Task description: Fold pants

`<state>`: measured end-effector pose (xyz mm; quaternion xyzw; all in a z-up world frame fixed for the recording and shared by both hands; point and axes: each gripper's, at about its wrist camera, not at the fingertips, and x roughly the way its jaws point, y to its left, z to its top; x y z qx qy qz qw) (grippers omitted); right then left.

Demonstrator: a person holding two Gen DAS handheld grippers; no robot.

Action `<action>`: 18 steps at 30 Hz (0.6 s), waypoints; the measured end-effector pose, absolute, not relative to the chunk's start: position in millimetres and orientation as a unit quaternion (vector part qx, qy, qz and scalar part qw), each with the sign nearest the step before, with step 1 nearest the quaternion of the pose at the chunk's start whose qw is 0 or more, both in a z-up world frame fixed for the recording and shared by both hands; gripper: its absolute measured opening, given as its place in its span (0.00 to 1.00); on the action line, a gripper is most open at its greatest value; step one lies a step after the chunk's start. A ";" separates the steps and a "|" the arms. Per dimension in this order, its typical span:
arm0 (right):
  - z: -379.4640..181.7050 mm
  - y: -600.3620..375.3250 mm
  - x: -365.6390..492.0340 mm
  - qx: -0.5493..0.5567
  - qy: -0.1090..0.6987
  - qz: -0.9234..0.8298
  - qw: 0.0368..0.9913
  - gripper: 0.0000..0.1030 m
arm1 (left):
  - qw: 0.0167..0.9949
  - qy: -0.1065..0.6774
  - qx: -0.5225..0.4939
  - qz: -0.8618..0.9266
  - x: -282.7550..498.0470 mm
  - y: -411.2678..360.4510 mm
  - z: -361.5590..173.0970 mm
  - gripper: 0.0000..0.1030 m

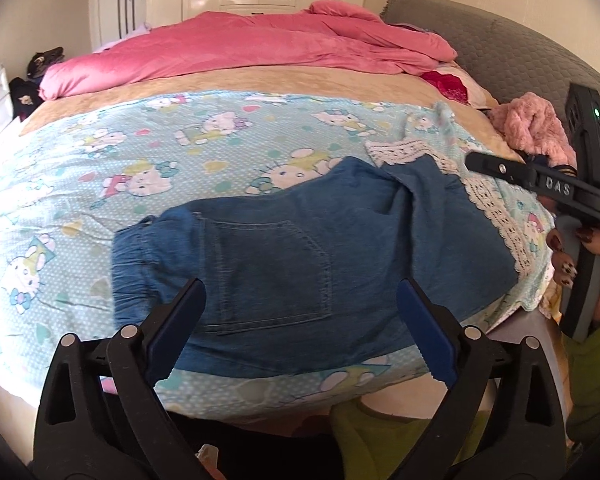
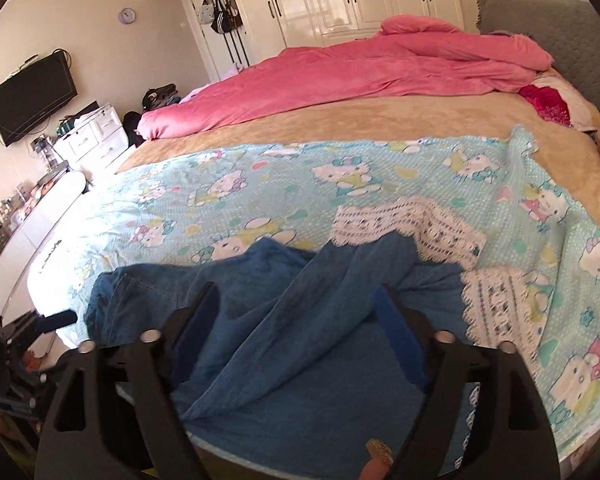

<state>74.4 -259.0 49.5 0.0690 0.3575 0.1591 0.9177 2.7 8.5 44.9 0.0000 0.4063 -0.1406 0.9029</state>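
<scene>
- Blue denim pants with a stitched back pocket [image 1: 284, 240]: we find them lying in the lower centre of both frames, on the pale blue cartoon-cat bedsheet with white lace trim [image 1: 140, 152], near the bed's front edge
- Long axis: runs left to right across the left wrist view, waistband at the left, legs bunched towards the right
- Left gripper [image 1: 300, 296]: released, jaws spread wide, empty, hanging just over the pocket end; we judge it nearer the waistband
- Right gripper [image 2: 296, 300]: released, holding nothing, above the rumpled leg fabric
- Writing: "DAS" in white on the right gripper's black body; nothing else legible
</scene>
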 end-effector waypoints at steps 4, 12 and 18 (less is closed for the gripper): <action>57.1 -261.6 84.4 0.059 0.349 0.151 0.923 0.81 | 0.898 0.411 -0.005 -0.156 7.4 -4.6 42.8 0.87; 61.0 -265.1 123.7 0.042 0.356 0.134 0.924 0.85 | 0.880 0.436 -0.011 -0.188 21.9 -37.7 28.8 0.87; 40.9 -254.0 170.9 0.020 0.385 0.124 0.914 0.85 | 0.859 0.466 -0.018 -0.212 37.8 -65.5 6.9 0.87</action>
